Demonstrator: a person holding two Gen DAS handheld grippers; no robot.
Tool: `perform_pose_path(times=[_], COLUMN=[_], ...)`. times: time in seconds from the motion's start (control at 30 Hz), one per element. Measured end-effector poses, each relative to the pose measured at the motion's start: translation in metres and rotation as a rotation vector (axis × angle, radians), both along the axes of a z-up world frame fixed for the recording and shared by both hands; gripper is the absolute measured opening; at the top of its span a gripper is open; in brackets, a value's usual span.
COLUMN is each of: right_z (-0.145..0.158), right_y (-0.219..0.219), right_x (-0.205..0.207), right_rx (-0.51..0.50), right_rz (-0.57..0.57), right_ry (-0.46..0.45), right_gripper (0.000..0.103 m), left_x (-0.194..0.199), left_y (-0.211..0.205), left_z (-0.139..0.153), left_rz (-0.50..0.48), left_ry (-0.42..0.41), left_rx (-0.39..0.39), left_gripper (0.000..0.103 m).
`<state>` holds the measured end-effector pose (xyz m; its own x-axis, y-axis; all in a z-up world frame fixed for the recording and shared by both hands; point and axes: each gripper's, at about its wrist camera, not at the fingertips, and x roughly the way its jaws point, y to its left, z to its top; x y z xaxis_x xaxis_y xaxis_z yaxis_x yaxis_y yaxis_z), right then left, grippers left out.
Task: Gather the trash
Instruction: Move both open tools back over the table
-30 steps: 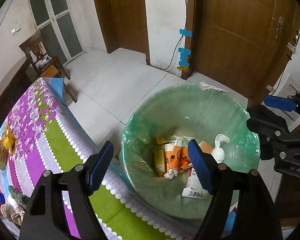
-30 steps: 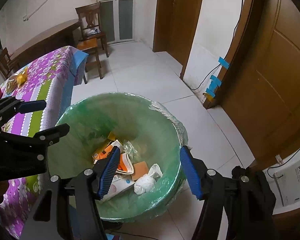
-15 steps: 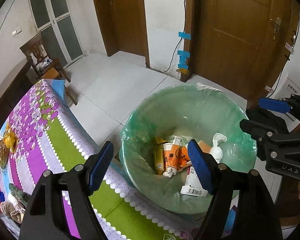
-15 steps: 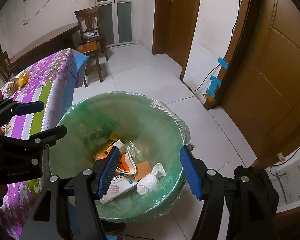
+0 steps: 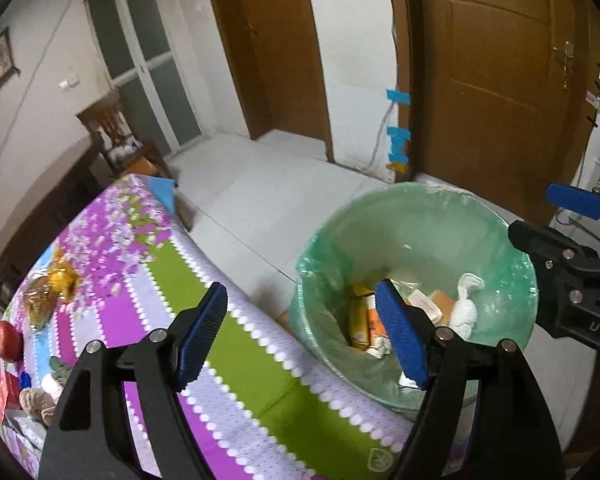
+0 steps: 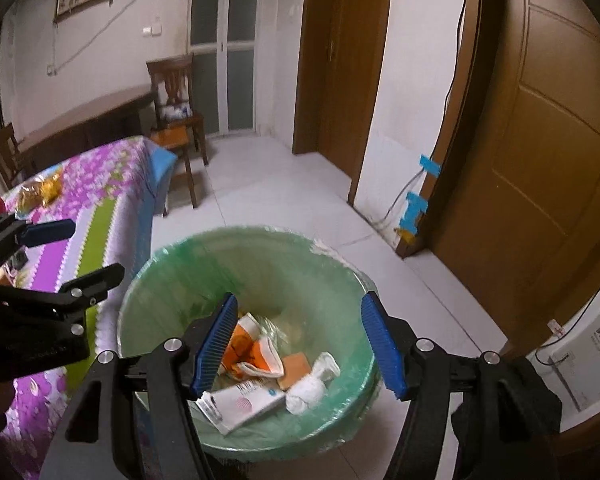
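Round bin w/ green plastic liner [image 6: 332, 280], upright on white tile floor, just beside worktop edge. Inside at bottom: white tube w/ pink circle [image 6: 244, 402] lying flat, crumpled white tissue [image 6: 312, 384], orange wrappers [image 6: 248, 346], tan square pad [image 6: 296, 364], yellow packet [image 5: 358, 326].

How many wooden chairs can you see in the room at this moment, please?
2. One chair stands at the table's far end, before the glass door; another chair shows partly at the left edge by the dark sideboard. Others may be hidden.
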<state>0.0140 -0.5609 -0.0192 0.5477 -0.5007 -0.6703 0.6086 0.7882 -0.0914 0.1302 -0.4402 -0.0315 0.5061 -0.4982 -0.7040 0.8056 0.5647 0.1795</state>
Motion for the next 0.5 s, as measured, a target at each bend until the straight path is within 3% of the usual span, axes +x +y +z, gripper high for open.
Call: perform_pose_path(times=[0.23,0.5], right_z=[0.014,0.019], right_y=[0.034,0.073], right_x=[0.010,0.038], right_rx=[-0.080,-0.091], right_rz=[0.037,0.111], right_ry=[-0.070,-0.103], right_gripper=[0.069,0.069], left_x=[0.008,0.024], left_y=[0.036,0.084], left_z=[0.011,0.023], left_rz=[0.079,0.183], left_ry=[-0.079,-0.126], left_rx=[-0.079,-0.146], left_gripper=[0.073,0.073])
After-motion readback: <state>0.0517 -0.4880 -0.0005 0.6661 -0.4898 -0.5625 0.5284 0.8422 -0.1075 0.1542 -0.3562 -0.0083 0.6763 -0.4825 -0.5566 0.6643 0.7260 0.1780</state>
